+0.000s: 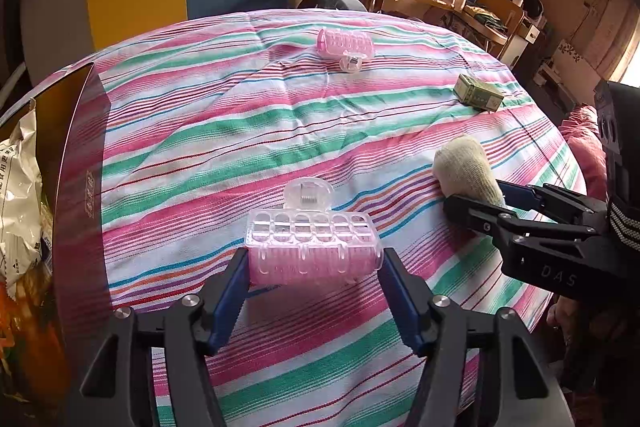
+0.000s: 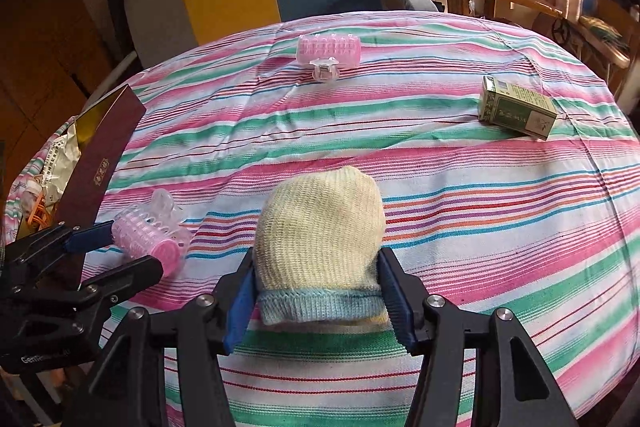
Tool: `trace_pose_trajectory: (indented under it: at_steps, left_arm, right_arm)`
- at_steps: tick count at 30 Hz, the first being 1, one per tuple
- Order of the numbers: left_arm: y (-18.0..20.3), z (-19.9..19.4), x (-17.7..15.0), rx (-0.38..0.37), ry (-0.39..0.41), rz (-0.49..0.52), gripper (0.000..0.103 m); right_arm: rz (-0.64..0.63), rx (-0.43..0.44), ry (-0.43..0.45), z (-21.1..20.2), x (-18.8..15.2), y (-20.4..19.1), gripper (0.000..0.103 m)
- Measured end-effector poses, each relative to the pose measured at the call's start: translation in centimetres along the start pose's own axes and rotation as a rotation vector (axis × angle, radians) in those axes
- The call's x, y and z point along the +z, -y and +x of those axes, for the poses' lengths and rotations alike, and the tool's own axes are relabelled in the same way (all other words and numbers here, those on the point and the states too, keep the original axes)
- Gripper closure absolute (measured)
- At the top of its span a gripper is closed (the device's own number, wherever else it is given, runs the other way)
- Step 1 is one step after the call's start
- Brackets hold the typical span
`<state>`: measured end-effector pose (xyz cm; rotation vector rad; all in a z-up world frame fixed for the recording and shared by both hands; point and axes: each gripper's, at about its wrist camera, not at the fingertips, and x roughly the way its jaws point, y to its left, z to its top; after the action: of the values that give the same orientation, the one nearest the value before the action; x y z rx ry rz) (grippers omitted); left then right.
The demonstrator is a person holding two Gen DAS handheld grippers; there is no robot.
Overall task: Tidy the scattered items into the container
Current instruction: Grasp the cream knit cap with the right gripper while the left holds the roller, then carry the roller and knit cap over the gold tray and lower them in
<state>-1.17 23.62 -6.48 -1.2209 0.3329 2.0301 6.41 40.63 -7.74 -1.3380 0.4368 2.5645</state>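
Left hand-held gripper: we clamp the near pink hair roller, next to the dark red box.
Right hand-held gripper: we grip the knit sock on the striped tabletop.
Loose: second roller, green carton, far side.

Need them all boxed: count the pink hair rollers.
2. One roller sits between the left tool fingers; the other roller lies at the cloth's far edge. More may hide in the box.
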Motion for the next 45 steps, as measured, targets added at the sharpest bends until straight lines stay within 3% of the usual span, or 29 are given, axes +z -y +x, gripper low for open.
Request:
trace_pose_trajectory:
  at_steps: [11, 21, 33, 45]
  left_arm:
    - [-0.1, -3.2, -0.9, -0.01, 0.083, -0.024, 0.039]
    - [-3.6, -8.3, -1.9, 0.012, 0.192, -0.13, 0.039]
    - [-12.3, -14.0, -3.9, 0.174, 0.319, -0.296, 0.039]
    - [-19.8, -12.9, -4.1, 0.334, 0.28, -0.35, 0.039]
  right_arm:
    - [-0.034, -0.057, 0.017, -0.1, 0.0, -1.0, 0.046]
    - [-0.098, 0.027, 0.026, -1.0, 0.1, -5.8, 0.046]
    - [-0.249, 0.15, 0.076, -3.1, 1.0, -14.2, 0.046]
    - [-0.372, 0.231, 0.108, -3.8, 2.3, -21.5, 0.046]
